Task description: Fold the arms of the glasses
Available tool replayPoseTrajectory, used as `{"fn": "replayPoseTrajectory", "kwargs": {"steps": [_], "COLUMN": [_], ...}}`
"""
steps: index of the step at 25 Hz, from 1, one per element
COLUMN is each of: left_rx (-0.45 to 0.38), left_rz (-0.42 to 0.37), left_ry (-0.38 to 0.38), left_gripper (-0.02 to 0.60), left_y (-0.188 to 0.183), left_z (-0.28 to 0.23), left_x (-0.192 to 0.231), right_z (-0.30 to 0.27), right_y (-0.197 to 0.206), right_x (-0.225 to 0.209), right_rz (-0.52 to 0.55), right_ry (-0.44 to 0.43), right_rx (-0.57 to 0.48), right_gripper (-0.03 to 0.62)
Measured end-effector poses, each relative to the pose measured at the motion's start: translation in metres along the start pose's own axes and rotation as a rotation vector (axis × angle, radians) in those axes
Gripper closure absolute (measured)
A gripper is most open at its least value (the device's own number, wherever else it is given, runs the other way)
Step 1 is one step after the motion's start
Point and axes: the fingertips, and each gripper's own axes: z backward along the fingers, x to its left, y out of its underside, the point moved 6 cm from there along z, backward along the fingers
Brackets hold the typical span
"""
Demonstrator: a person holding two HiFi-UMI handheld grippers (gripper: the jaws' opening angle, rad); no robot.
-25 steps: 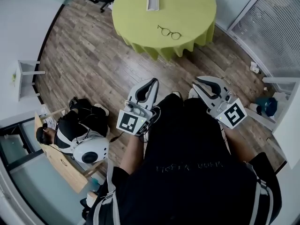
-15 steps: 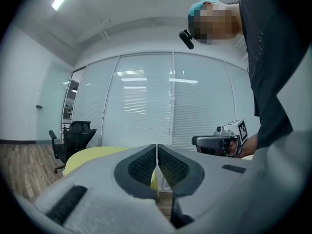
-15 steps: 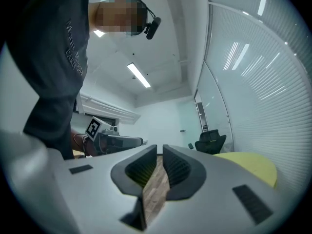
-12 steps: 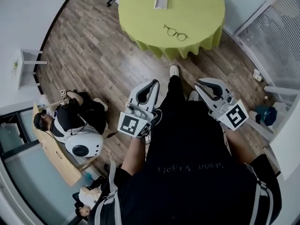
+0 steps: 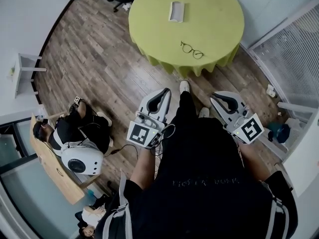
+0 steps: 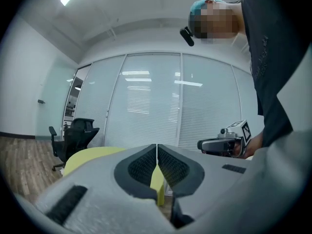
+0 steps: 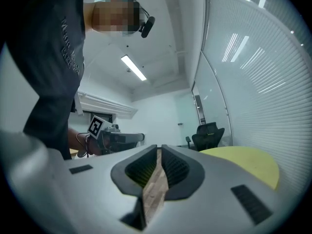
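Observation:
The glasses (image 5: 192,50), thin dark frames with arms spread, lie on the round green table (image 5: 214,19) far ahead in the head view. Both grippers hang well short of the table, above the wooden floor. My left gripper (image 5: 164,91) is shut with nothing in it; in its own view the left gripper (image 6: 157,148) has its pads pressed together. My right gripper (image 5: 215,97) is likewise shut and empty, and in the right gripper view the right gripper (image 7: 159,150) shows only a thin slit. The glasses appear in neither gripper view.
A white oblong case (image 5: 176,11) lies on the table's far side. A person (image 5: 75,133) sits on the floor at the left beside a white rounded device (image 5: 77,161). A black office chair (image 6: 73,135) stands behind the table. Window blinds (image 5: 294,44) line the right.
The view has advanced toward the table, which now sits lower and nearer in the head view. Both grippers stay shut and in the same pose in front of the body.

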Motion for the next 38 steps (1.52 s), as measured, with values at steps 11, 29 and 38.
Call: {"fn": "replayPoseTrajectory", "kwargs": {"steps": [11, 29, 38], "left_rx": [0.029, 0.125, 0.191], "left_rz": [0.028, 0.096, 0.055], "left_ry": [0.073, 0.230, 0.297], "left_gripper": [0.558, 0.558, 0.563], "left_y": [-0.001, 0.020, 0.048], "left_z": [-0.051, -0.115, -0.135], "left_x": [0.065, 0.137, 0.124], "right_z": [-0.066, -0.118, -0.122], "right_y": [0.007, 0.047, 0.083], "right_x": [-0.054, -0.118, -0.131], "right_rz": [-0.052, 0.025, 0.046], "right_ry": [-0.005, 0.085, 0.000], "right_rx": [0.083, 0.382, 0.509], "right_gripper": [0.560, 0.560, 0.560]}}
